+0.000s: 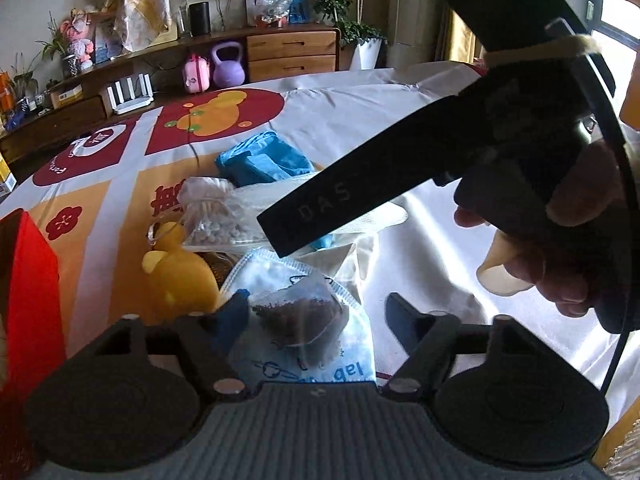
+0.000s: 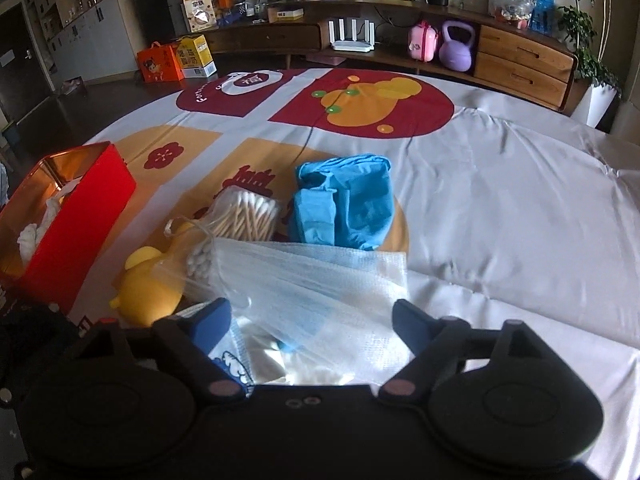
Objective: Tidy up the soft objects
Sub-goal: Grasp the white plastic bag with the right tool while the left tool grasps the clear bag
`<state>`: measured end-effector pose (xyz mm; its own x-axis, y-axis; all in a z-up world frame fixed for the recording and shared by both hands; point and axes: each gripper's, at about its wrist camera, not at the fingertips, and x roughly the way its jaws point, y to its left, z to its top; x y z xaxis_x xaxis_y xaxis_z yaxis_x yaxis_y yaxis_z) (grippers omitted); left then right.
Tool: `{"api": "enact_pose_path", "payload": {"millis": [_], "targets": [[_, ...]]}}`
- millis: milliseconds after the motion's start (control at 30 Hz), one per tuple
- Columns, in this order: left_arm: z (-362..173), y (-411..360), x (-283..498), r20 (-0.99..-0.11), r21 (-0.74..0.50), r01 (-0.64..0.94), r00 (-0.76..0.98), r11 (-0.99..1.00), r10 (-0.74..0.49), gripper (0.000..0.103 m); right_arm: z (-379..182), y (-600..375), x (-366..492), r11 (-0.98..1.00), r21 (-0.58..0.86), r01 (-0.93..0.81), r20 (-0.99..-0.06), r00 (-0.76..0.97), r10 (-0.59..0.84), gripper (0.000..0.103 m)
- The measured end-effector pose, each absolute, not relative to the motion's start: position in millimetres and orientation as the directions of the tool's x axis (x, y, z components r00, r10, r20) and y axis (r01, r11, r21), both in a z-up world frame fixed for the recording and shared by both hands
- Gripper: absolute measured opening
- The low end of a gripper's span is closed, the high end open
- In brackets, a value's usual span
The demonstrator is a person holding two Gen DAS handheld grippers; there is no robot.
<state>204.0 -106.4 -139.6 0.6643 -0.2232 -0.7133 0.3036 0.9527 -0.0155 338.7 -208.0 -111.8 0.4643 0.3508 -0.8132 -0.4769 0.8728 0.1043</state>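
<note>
At the far left of the desk (image 2: 520,200) stands an open red box (image 2: 86,216) with white cloth inside, presumably the destination. Next comes a yellow soft toy (image 2: 148,288), then a heap of soft items near the middle: a bag of cotton swabs (image 2: 246,216), a clear packet of face masks (image 2: 304,280), a folded blue cloth (image 2: 344,200) behind, and, in the left wrist view, a white face mask (image 1: 304,320) with a small pouch of dark granules (image 1: 304,312) lying on it. The left hand-held gripper (image 1: 316,316) has its jaws partly open either side of that pouch; contact by the pads cannot be confirmed, so nothing is judged held. The right hand-held gripper (image 2: 312,320) likewise stands wide open over the packet of masks, holding nothing. The right hand-held gripper's long black finger crosses the heap in the left wrist view, with a person's hand (image 1: 560,240) behind it. Risks noted: both tools work the same crowded pile and could collide or drag a neighbouring item; the slick packet may slip from a shallow pinch; the left jaws may catch pouch and mask together, lifting two items; the swab bag could be tipped by any sideways pull.
</note>
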Motion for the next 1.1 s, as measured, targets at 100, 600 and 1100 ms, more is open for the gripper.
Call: {"api": "enact_pose_path", "payload": {"millis": [100,600,1100], "targets": [[-140.6,-105.3,203.9,-0.714,-0.020,0.302,0.663,0.953,-0.225,0.058,-114.2,-209.7,338.2,0.875,0.104,-0.473,-0.814,0.464,0.348,0.070],[-133.9,-91.1,200.7,-0.713,-0.064,0.261,0.663,0.963,-0.227,0.021,-102.2,-211.4,322.4,0.890,0.039,-0.454,-0.799,0.521,0.300,0.012],[-102.6,-59.4,183.3,-0.678,-0.121,0.211,0.696,0.970,-0.236,0.017,-60.3,-216.5,289.2,0.902,0.080,-0.425,-0.746,0.574,0.337,0.000]]}}
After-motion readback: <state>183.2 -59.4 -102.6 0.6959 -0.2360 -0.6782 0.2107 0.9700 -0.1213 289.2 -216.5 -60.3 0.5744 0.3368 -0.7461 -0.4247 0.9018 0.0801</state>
